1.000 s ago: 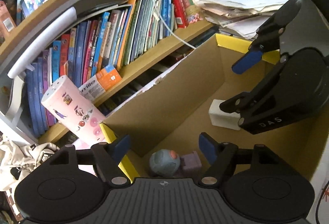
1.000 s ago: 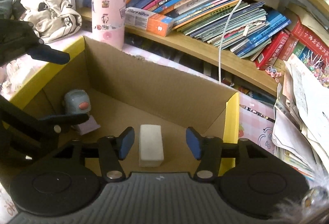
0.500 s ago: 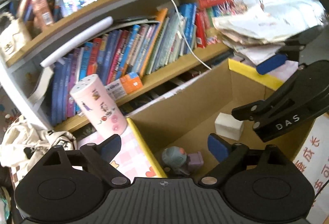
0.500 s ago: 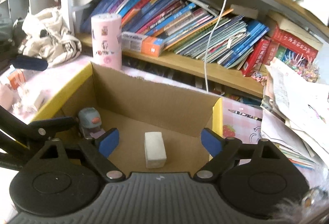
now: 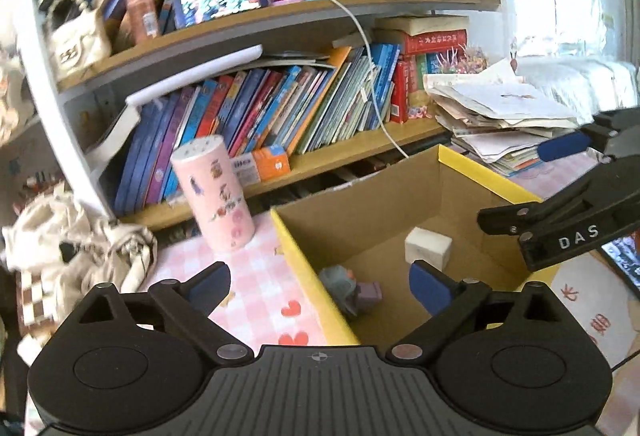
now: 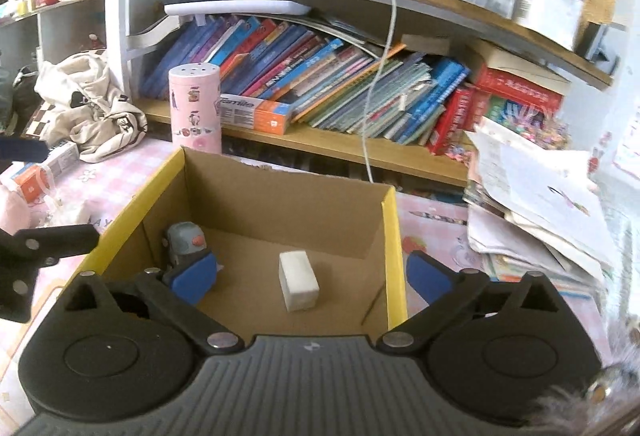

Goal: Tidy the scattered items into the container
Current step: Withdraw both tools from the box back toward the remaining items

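Note:
An open cardboard box (image 6: 280, 204) with yellow-edged flaps stands on the pink checked tablecloth. Inside lie a white block (image 6: 299, 281) and a grey round toy with an orange spot (image 6: 185, 241) beside a small purple piece (image 5: 369, 292). The box (image 5: 360, 204), white block (image 5: 427, 246) and grey toy (image 5: 340, 282) also show in the left wrist view. My left gripper (image 5: 320, 282) is open and empty above the box's left wall. My right gripper (image 6: 310, 278) is open and empty above the box.
A pink cylinder with stickers (image 5: 214, 192) stands left of the box, in front of a shelf of books (image 5: 280, 108). A cream cloth bag (image 6: 90, 108) and small orange-and-white packets (image 6: 36, 176) lie at the left. A stack of papers (image 6: 532, 204) lies at the right.
Both grippers have pulled up and back from the box, and their jaws have spread wider. The white block and the grey toy stay inside the box.

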`<move>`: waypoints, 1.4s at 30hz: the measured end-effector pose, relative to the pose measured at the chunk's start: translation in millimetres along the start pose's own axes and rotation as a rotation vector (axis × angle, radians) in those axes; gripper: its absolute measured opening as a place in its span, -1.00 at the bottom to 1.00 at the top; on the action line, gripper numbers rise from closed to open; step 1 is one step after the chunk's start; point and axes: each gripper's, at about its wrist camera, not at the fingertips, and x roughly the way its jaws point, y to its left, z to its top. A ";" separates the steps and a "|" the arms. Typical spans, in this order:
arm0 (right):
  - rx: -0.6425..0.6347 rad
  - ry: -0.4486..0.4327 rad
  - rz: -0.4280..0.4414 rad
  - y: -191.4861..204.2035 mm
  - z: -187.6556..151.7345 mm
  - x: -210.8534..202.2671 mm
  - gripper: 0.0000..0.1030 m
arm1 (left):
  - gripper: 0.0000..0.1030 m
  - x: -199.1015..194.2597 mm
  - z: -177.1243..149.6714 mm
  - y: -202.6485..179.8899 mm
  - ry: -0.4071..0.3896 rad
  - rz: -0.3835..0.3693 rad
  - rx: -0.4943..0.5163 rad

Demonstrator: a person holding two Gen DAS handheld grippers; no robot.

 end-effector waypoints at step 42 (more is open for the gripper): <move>0.111 0.079 -0.025 234.0 -81.7 -92.1 1.00 | 0.91 -139.8 -158.7 150.2 0.087 0.019 -0.133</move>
